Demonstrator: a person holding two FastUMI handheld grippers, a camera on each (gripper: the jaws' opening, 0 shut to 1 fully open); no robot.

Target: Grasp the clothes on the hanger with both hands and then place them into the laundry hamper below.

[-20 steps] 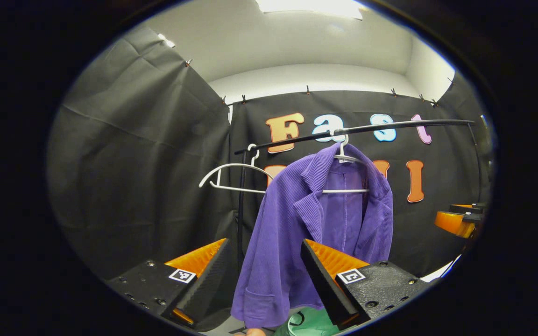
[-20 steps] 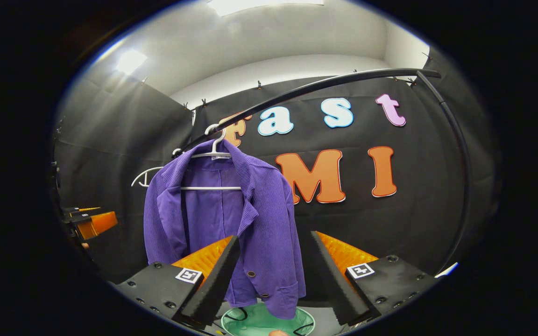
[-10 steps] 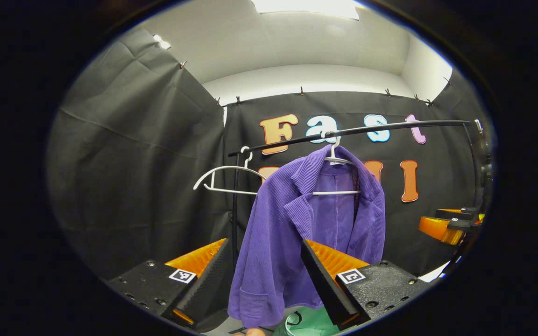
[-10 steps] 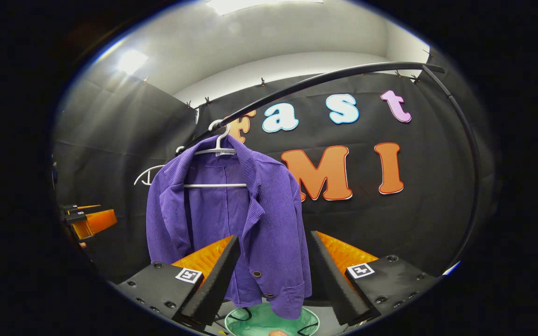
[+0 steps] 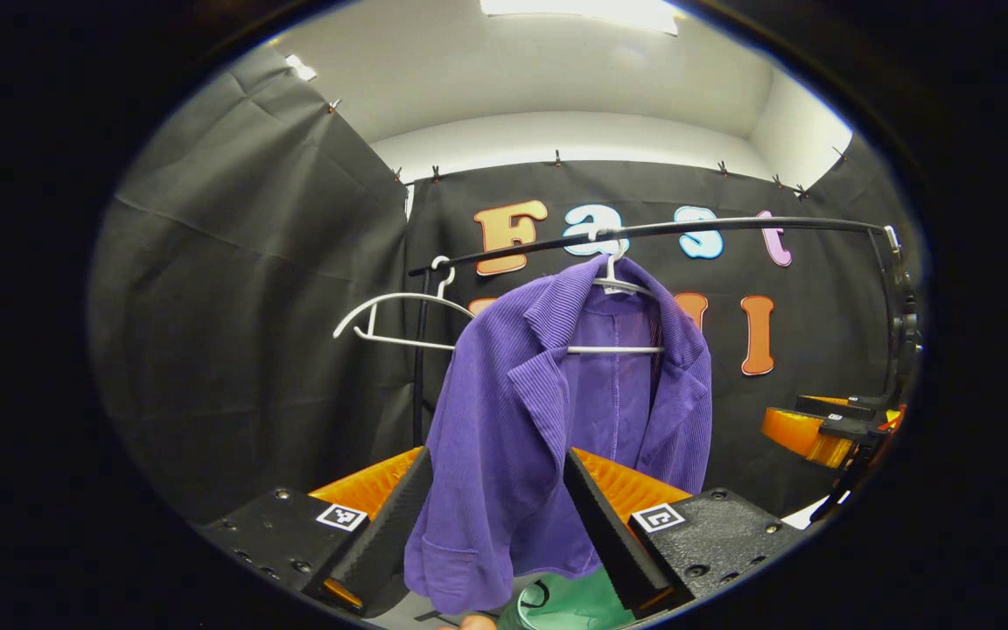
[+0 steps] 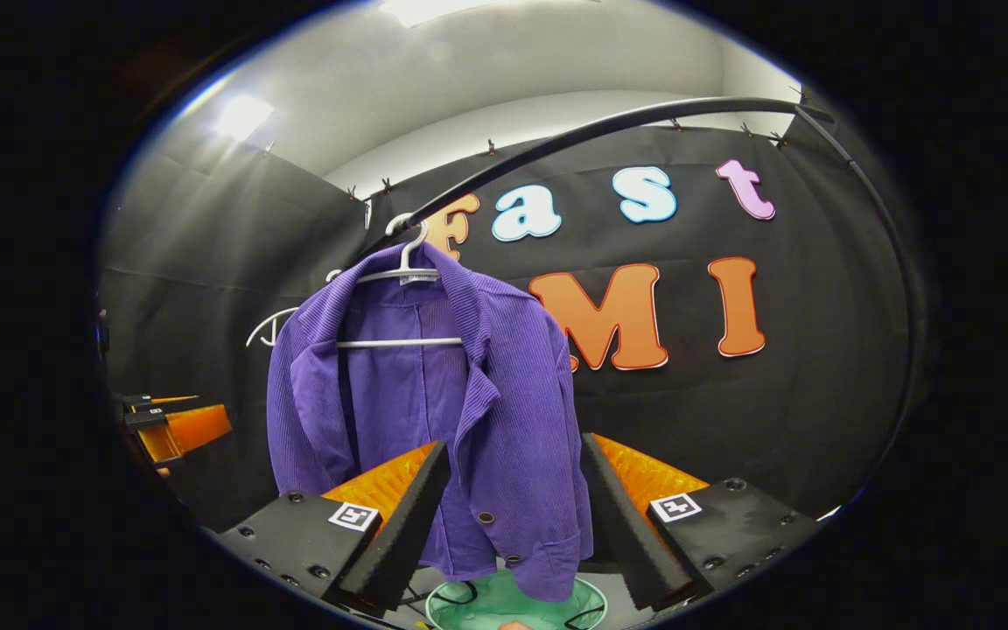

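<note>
Purple corduroy is framing itself between both sets of released jaws, left gripper [image 5: 491, 516] and right gripper [image 6: 513, 516]; the jacket [image 6: 434, 411] is hanging on its hanger [image 6: 403, 273] above the hamper [image 6: 513, 604] (green). Yanking downward risks snagging the hanger on the rail [image 6: 609, 131].

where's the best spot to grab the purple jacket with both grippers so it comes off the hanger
Probably at the two shoulders, one gripper per side, coming from the front. The purple jacket hangs open on a white hanger hooked on the rail, so each shoulder drapes as a fold that open jaws could close over. The left gripper and right gripper face it, open. The hamper sits below.
</note>
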